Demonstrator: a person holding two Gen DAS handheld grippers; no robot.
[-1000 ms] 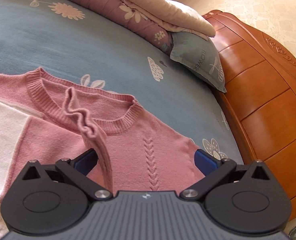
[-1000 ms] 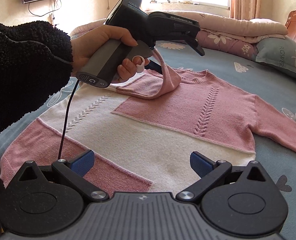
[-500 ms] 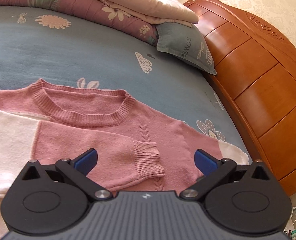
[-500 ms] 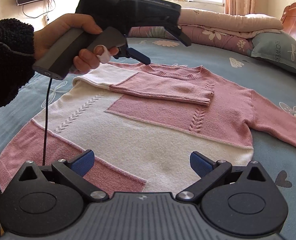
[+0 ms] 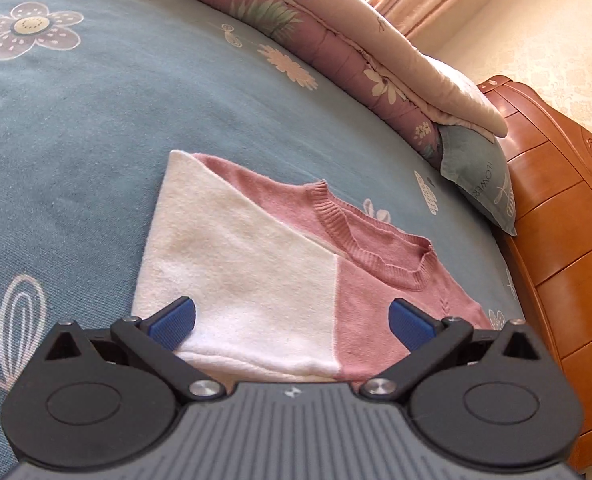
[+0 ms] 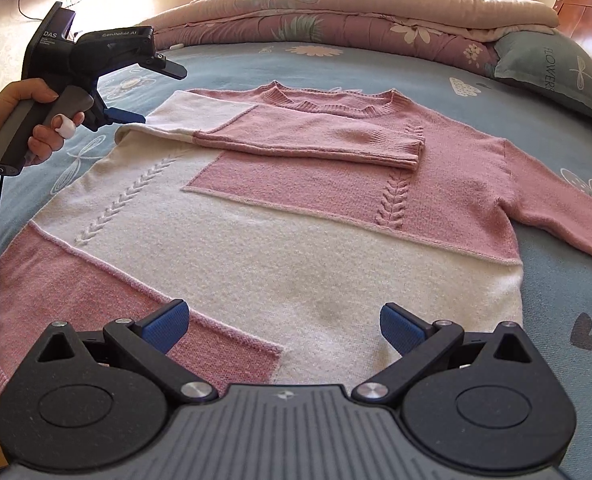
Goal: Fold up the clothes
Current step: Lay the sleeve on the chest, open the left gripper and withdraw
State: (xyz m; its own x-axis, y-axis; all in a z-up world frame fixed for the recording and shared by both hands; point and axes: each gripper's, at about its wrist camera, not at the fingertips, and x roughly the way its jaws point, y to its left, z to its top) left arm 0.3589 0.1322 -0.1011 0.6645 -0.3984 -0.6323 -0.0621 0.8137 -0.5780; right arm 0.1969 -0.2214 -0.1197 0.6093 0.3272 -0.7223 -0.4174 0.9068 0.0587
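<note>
Right wrist view, left to right: a hand [image 6: 27, 120] holds the left gripper [image 6: 135, 92], jaws apart, just beside the folded shoulder of the pink-and-white sweater [image 6: 296, 216] lying flat on the blue bedsheet [image 6: 436, 68]; one sleeve [image 6: 308, 136] crosses the chest; the right gripper [image 6: 281, 326] hangs spread wide over the hem
</note>
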